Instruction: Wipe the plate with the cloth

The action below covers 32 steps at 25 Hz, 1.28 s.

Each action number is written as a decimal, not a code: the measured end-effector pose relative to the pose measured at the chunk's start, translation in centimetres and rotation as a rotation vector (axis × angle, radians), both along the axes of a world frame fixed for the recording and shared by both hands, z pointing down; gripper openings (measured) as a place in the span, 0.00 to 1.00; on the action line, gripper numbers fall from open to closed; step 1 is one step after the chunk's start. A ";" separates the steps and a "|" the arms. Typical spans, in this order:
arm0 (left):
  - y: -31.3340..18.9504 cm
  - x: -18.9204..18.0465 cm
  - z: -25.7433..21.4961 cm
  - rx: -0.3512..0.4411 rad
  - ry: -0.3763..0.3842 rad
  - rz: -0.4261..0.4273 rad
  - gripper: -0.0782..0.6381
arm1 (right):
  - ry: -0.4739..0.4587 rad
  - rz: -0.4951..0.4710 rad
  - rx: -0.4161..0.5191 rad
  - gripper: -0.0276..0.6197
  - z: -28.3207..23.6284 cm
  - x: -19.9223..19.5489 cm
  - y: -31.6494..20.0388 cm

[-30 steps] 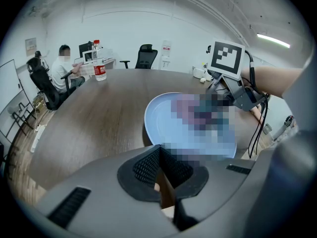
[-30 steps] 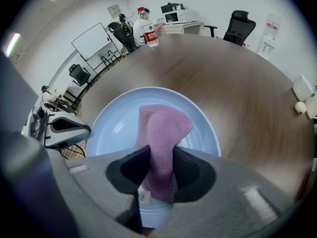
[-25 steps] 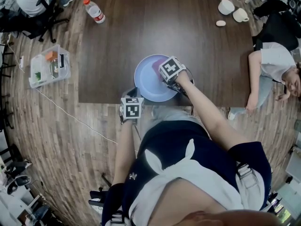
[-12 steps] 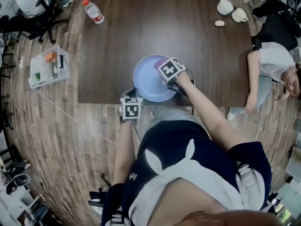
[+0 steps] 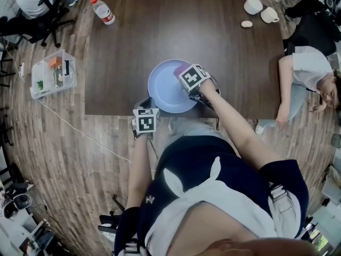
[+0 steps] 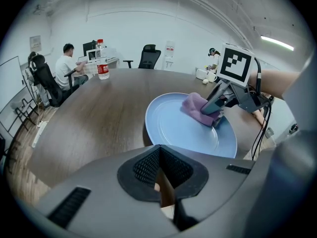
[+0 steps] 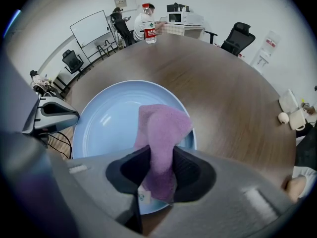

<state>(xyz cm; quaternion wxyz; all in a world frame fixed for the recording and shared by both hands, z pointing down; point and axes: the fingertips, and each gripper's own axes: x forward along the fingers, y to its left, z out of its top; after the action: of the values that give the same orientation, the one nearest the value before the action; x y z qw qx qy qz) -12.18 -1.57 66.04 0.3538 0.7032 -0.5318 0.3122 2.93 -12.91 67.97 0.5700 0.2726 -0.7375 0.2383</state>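
Purple cloth (image 7: 163, 128): pinched by right gripper (image 7: 157, 175) fingers, laid on plate (image 7: 114, 118), frame centre. Left gripper (image 6: 161, 175) fingers: pressed together, empty.

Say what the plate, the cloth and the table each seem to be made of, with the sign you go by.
The plate looks smooth and glossy pale blue with bright glints: glazed ceramic or hard plastic, cannot tell which. The cloth is purple, fuzzy, matte, in limp folds: likely microfibre or terry. The table is dark brown, fine-grained, low sheen: wood or wood-look laminate.
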 end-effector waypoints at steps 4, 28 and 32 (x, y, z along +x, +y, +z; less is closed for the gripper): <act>-0.1 -0.3 0.5 0.011 -0.015 -0.002 0.12 | -0.023 0.032 -0.030 0.24 0.4 0.2 0.5; -0.6 -0.1 0.2 0.010 0.003 0.011 0.12 | -0.122 0.070 -0.126 0.24 0.5 -1.2 2.6; -0.8 0.0 0.0 0.017 0.006 -0.003 0.11 | -0.138 0.055 -0.142 0.24 0.5 -1.8 3.0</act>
<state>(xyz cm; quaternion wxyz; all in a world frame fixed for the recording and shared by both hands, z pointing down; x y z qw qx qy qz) -12.23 -2.41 66.05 0.3501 0.7062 -0.5345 0.3049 1.09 -9.93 68.46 0.5288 0.2348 -0.7486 0.3238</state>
